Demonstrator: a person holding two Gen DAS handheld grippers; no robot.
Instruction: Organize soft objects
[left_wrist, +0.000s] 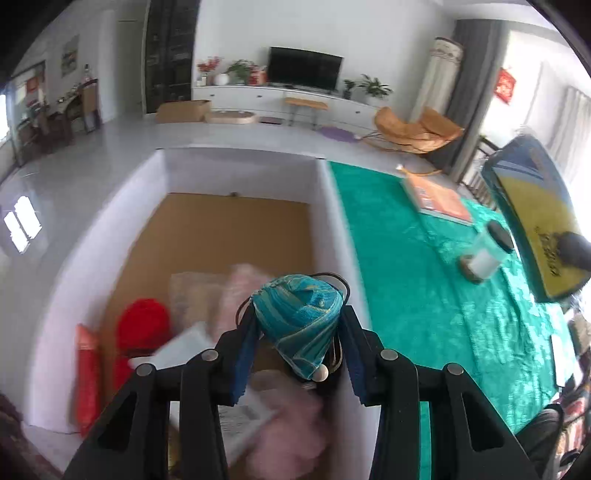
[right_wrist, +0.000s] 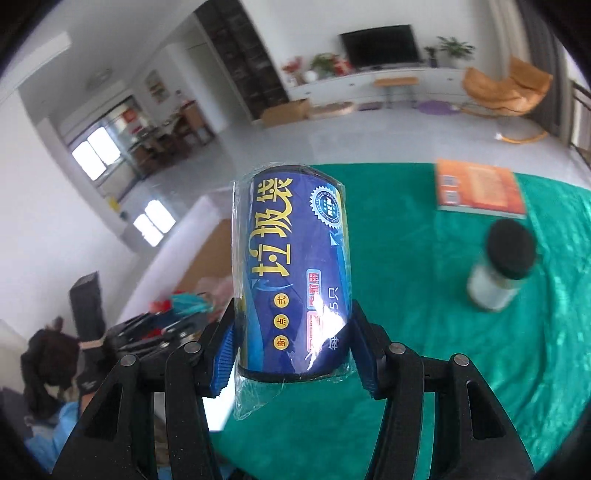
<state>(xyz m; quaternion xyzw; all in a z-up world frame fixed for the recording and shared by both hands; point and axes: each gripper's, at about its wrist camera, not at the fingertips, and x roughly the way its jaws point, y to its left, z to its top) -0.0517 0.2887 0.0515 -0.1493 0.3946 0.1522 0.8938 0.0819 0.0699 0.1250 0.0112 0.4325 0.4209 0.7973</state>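
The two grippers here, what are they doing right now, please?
A person is sorting soft things into a white box. The left gripper holds a teal drawstring pouch between its fingers, above the box, where a red item and pink items already lie. The right gripper holds a blue roll of garbage bags above the green tablecloth. An orange book and a black-lidded jar are on the cloth.

Bright daylight floods in from blown-out windows (right_wrist: 96, 155), which reflect as glare on the glossy floor (left_wrist: 22, 225). Fisheye bending darkens the corners; the jar (right_wrist: 498, 266) and box contents look motion-blurred
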